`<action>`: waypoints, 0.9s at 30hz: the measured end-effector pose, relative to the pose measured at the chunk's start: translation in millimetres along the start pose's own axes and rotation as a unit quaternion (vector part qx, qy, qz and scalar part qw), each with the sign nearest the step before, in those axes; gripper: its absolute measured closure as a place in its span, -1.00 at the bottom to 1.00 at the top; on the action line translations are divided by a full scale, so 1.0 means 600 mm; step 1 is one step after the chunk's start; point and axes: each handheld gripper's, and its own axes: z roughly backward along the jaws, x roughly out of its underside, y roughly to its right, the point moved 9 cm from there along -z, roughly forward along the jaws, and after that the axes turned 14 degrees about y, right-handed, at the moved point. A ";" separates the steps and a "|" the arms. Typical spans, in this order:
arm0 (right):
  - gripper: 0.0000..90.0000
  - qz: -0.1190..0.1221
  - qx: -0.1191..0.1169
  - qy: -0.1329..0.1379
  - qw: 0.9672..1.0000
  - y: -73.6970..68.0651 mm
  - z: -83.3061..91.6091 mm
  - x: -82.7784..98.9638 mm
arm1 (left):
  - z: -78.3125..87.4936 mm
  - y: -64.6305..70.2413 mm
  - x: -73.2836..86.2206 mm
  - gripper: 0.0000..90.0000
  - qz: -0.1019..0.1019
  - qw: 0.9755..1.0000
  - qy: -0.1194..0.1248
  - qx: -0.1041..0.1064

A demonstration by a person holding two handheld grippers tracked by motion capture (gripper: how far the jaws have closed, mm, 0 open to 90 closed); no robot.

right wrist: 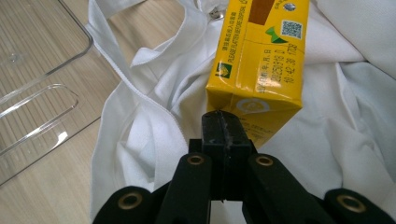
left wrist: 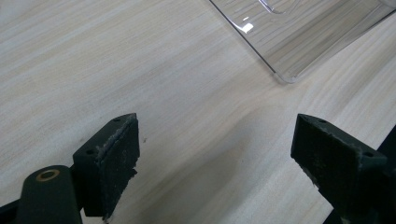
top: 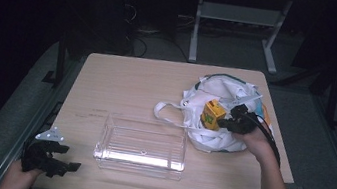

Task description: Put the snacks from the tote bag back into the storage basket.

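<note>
Right hand-held gripper (right wrist: pixel 223 122) pinched together on the yellow carton's (right wrist: pixel 257 60) bottom edge, carton over the white bag (right wrist: pixel 154 93) on the desk (top: pixel 127 83). Thin grip, so it could slip out mid-lift. Left hand-held gripper (left wrist: pixel 215 154) jaws apart, idle.

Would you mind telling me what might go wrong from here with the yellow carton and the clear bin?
1. The right gripper has its jaws pressed together at the bottom edge of the yellow carton; such a thin pinch may slip.
2. The carton sits against the white cloth bag; its folds could snag or drag along.
3. The clear bin is light and unheld, while the left gripper hangs open beside it; a bump could shove it.
</note>
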 end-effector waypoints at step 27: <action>0.09 -0.005 0.026 -0.099 0.995 0.009 0.033 -0.034 | -0.006 0.010 -0.005 -0.66 -0.008 1.000 -0.001 0.015</action>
